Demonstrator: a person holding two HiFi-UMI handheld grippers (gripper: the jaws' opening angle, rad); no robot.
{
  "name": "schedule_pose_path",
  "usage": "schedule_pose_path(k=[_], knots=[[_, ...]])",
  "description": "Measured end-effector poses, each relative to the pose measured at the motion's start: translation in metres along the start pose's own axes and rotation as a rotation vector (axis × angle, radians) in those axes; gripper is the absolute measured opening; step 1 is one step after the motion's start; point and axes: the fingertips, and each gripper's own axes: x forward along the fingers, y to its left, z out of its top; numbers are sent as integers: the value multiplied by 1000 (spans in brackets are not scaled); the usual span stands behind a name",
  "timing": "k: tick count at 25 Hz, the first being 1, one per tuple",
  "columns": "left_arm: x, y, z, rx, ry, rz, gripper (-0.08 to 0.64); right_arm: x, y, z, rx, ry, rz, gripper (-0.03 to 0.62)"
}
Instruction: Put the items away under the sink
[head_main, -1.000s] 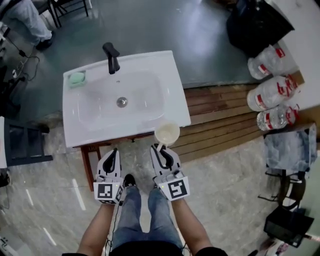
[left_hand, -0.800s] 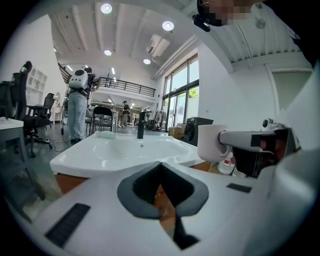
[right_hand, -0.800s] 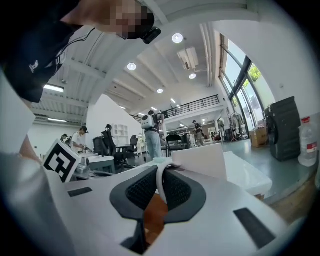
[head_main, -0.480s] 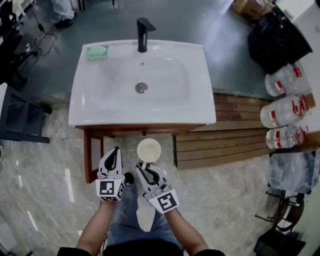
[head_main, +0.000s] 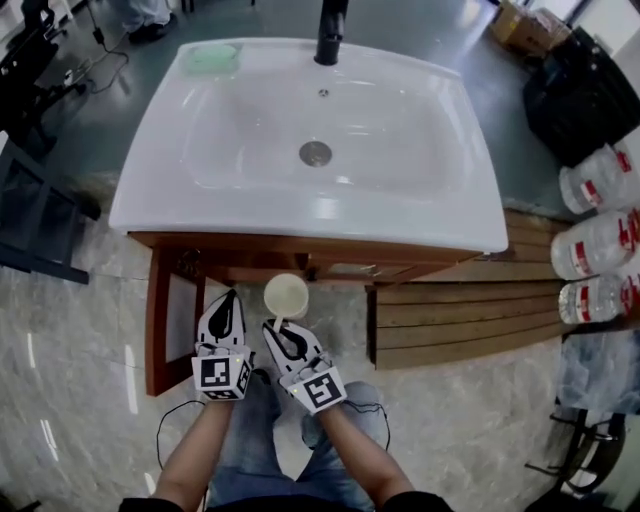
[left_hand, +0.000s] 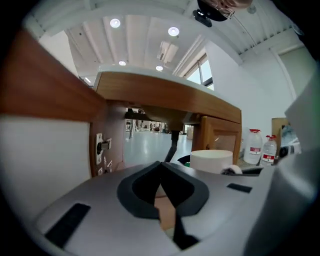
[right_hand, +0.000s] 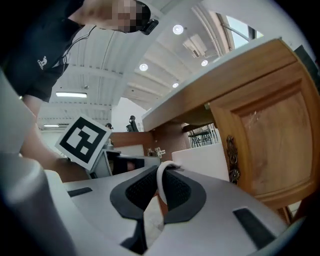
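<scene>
- Forearms bare, side by side, extended forward and down toward the wooden vanity cabinet (head_main: 240, 248) under the white sink (head_main: 150, 190).
- Right gripper (head_main: 272, 327) angled slightly left, jaws clamped on the thin handle (right_hand: 161, 186) of a cream mug (head_main: 286, 296). The mug is upright, just before the cabinet's front edge.
- Left gripper (head_main: 230, 298) just beside it, jaws together, apparently holding nothing.
- Cabinet door (head_main: 156, 320) stands open at left.

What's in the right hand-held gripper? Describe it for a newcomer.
Find the white rectangular ceramic sink on its brown wooden cabinet. Before the cabinet's front is a cream round cup, its handle pinched by the right hand-held gripper; nothing else here is held.
</scene>
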Motion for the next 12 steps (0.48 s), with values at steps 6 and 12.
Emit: schedule_pose_path(k=[6,12], knots=[[29,18,-26,-23,-41,37,5,56,-30,-43,-52,-42,13,35],[42,27,-29,-22,-75,43,5,106,-71,-49,-57,-113,-11,35]])
